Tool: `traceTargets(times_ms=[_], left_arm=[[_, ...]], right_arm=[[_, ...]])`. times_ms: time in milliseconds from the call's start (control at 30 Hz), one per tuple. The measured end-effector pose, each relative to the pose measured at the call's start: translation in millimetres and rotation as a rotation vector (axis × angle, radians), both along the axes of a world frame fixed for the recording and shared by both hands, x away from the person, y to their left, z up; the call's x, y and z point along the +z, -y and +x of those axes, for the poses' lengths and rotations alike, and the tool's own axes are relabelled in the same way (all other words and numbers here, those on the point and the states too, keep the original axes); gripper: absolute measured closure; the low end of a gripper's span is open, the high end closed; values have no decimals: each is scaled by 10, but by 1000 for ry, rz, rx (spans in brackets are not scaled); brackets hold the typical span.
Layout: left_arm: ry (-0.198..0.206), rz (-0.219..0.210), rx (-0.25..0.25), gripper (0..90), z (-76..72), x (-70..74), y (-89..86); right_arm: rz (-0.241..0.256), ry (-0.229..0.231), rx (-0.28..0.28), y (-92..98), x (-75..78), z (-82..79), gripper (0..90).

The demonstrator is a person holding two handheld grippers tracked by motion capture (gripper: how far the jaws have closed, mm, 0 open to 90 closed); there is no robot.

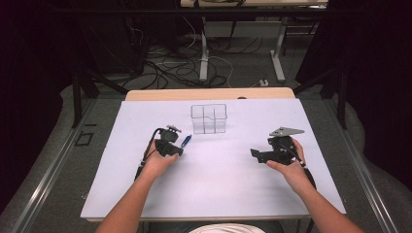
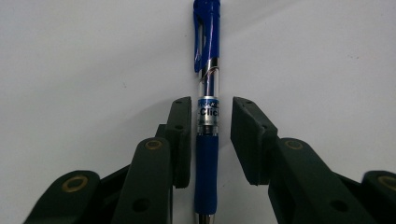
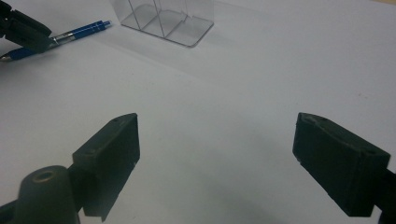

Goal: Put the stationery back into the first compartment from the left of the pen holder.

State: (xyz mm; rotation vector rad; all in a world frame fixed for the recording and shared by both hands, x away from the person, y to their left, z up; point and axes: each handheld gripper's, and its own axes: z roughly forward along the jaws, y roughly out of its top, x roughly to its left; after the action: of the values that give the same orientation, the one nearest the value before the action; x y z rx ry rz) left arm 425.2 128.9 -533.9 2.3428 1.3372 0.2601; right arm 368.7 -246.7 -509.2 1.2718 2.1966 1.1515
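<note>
A blue click pen (image 1: pixel 186 141) (image 2: pixel 208 116) lies flat on the white table sheet (image 1: pixel 218 189), left of centre. My left gripper (image 1: pixel 180 146) (image 2: pixel 211 106) is open, its jaws on either side of the pen's barrel; the left jaw is almost touching and a gap shows at the right jaw. My right gripper (image 1: pixel 254 155) (image 3: pixel 217 128) hovers over bare sheet at the right, open wide with nothing between its jaws. In the right gripper view the pen (image 3: pixel 79 31) and the left gripper (image 3: pixel 23 29) appear at the top left.
A clear plastic organiser with several compartments (image 1: pixel 209 118) (image 3: pixel 163 18) stands upright at the back middle of the sheet, just beyond the pen. A wooden table edge (image 1: pixel 209 93) runs behind it. Cables and desk legs cover the floor beyond.
</note>
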Motion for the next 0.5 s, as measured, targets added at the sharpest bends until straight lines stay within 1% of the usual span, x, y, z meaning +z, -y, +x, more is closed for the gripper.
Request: traceTargets(times_ms=[167, 300, 500], left_arm=[[-8, 29, -16, 717, 10, -16, 29], [-15, 35, -22, 731, 19, -11, 33], [-19, 39, -24, 773, 30, -9, 30]], right_arm=[[4, -2, 5, -5, -1, 3, 150], [9, -11, 6, -3, -3, 1, 153], [3, -10, 13, -3, -11, 8, 154]])
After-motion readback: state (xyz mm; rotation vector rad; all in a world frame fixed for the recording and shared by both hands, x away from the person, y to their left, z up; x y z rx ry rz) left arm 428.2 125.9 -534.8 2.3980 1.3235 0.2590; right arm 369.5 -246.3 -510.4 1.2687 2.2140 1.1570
